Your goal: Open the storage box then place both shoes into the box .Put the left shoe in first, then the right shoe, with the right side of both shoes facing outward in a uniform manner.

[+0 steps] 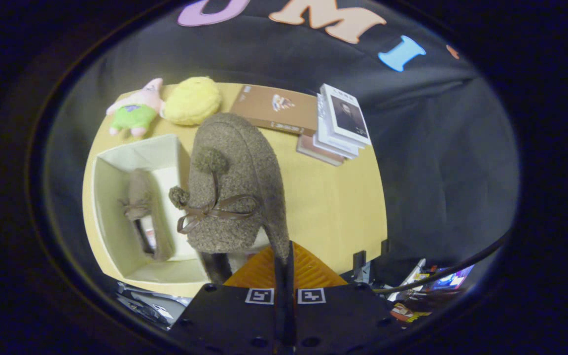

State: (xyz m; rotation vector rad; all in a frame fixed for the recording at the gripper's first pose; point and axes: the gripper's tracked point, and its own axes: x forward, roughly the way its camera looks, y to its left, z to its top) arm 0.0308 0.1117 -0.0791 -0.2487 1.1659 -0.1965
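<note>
Between the jaws [284,261], which are closed almost to touching, hangs the second shoe [234,182], a brown felt slipper with a bow and two pompoms; they pinch the thin edge of its heel collar, so the toe points away and the upper faces the camera. Holding it by the rim looks meant to keep the sole free to drop into the box. It is lifted clear above the yellow tabletop [333,197], just to the side of the storage box [111,187], which stands open with its pale lining showing. Inside the box the first shoe [141,207] already lies on its side along the nearer wall, leaving a gap for its mate. By that, the task seems past halfway. Beyond the box sit a pink and green plush toy [136,111] and a yellow plush [193,101]; further along lie a brown book [276,108] and a stack of books [340,123].
</note>
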